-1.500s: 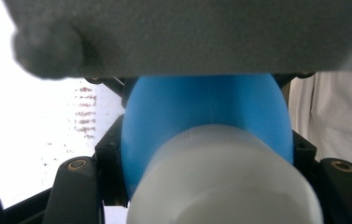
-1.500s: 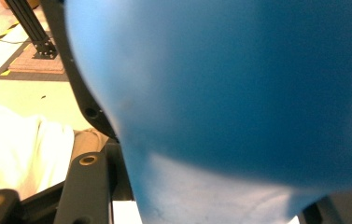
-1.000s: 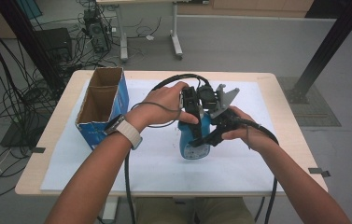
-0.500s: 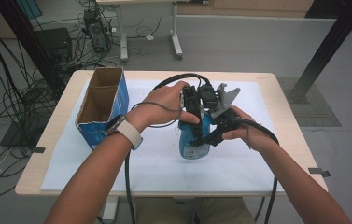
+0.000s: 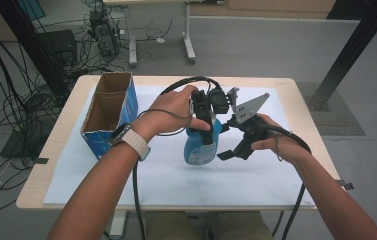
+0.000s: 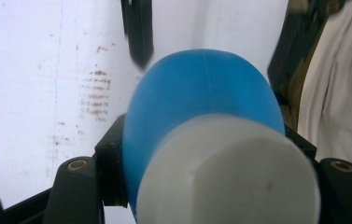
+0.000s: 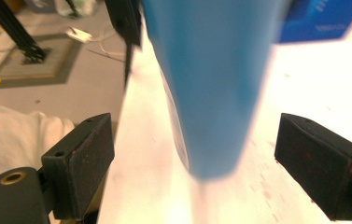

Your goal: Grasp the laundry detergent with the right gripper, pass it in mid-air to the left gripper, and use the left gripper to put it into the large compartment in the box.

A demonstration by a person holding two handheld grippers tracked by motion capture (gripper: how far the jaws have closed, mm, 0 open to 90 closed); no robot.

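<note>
A blue bottle (image 5: 201, 148) with a white cap hangs above the white sheet, cap end up. My left gripper (image 5: 203, 112) is shut on its upper part. In the left gripper view the white cap (image 6: 225, 172) and blue body (image 6: 201, 88) sit between my left gripper's (image 6: 206, 163) black jaws. My right gripper (image 5: 225, 142) is open just right of the bottle's lower half. In the right gripper view, my right gripper (image 7: 201, 163) has its pads wide apart on either side of the bottle (image 7: 206, 93) without touching it.
An open blue cardboard box (image 5: 107, 112) stands at the table's left side. A white sheet (image 5: 236, 185) covers most of the wooden table (image 5: 41, 165). Cables trail from both grippers toward the person. Desks, cables and equipment stand on the floor beyond.
The bottle in my left gripper has drifted slightly left and my right gripper slightly right. Both jaw states look the same.
</note>
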